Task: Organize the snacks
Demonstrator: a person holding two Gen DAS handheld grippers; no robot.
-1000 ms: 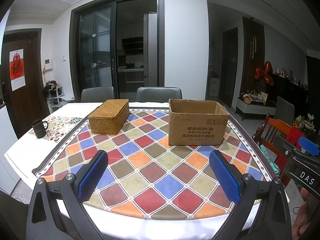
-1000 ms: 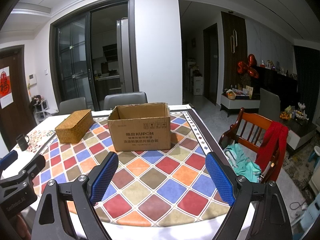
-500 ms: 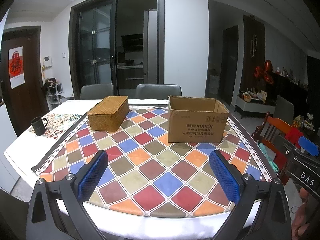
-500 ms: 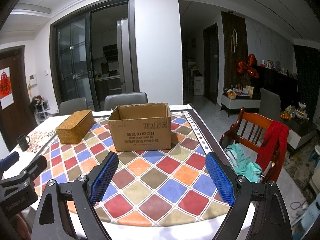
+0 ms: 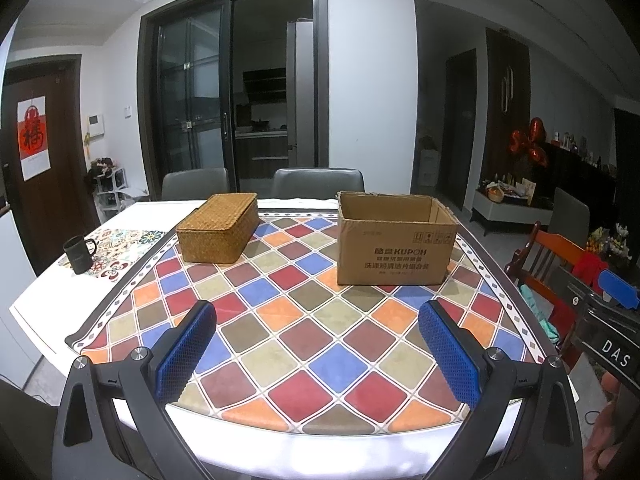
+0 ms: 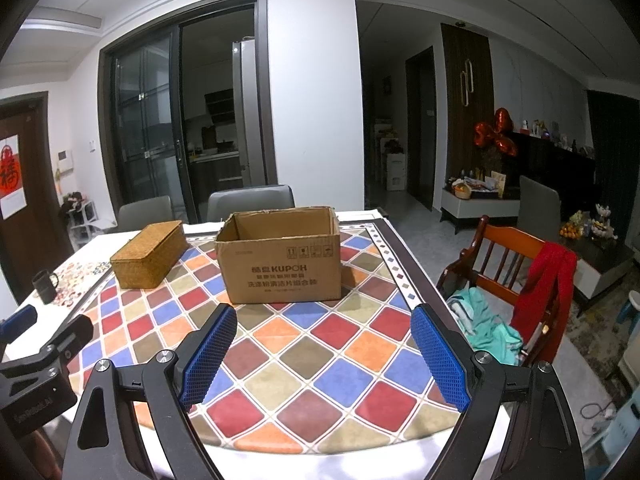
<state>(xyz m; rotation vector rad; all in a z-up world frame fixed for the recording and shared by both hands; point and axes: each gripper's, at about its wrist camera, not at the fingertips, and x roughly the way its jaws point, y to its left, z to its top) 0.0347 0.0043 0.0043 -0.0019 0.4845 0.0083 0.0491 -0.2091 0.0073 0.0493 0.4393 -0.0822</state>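
Nothing started yet imo: both the left tool [image 5: 318, 334] and right tool [image 6: 324, 338] hang wide open and empty, cardboard box [image 6: 280, 260] and wicker basket [image 6: 149, 254] untouched, no snacks visible.

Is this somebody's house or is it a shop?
Most likely a home's dining area: a dining table with a colourful checked cloth and chairs, a kitchen behind glass sliding doors, and a mug.

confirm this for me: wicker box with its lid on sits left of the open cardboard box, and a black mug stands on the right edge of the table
One thing is off: the mug stands near the left edge of the table, not the right, as the left wrist view shows. The rest holds: the wicker box, lid on, sits left of the open cardboard box.
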